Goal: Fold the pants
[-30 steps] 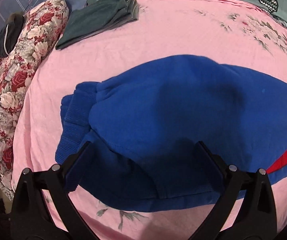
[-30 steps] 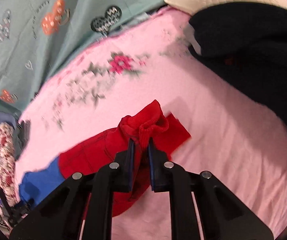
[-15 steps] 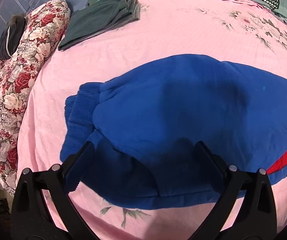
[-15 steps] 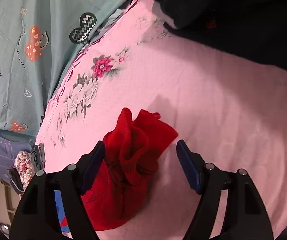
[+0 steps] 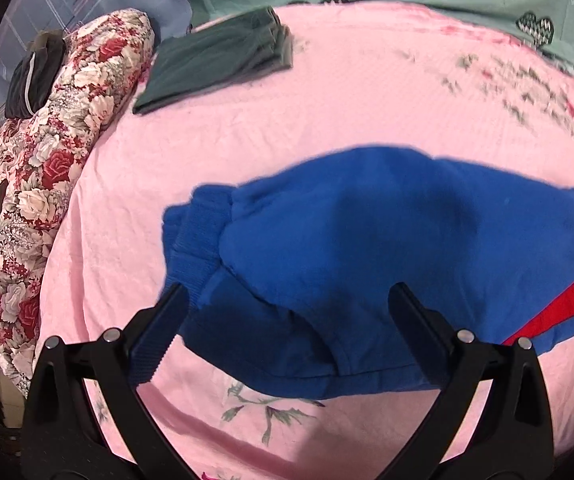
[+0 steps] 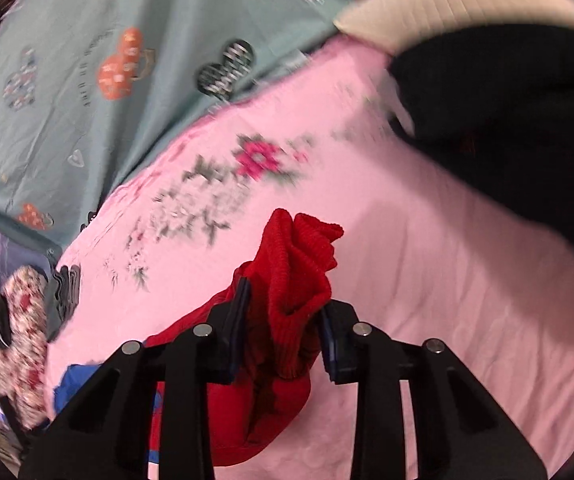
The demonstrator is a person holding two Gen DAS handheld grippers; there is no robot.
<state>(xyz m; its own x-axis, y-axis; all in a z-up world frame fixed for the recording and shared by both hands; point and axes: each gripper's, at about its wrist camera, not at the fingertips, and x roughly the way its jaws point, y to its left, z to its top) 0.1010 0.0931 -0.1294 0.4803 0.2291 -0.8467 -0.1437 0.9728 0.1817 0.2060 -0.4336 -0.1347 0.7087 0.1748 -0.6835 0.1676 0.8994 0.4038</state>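
One pants [image 5: 387, 240] (blue and red), two tools: left tool [image 5: 287, 312], right tool [image 6: 285, 312].

L tool [image 5: 287, 312] wide apart | over blue pants [image 5: 387, 240] | pink sheet [image 5: 327, 112]

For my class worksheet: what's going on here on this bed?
A person with a claw in each hand is folding blue-and-red pants on a pink bedsheet. The right claw, its jaws just closing, has the bunched red cuff between them. The left claw hangs open over the blue end.
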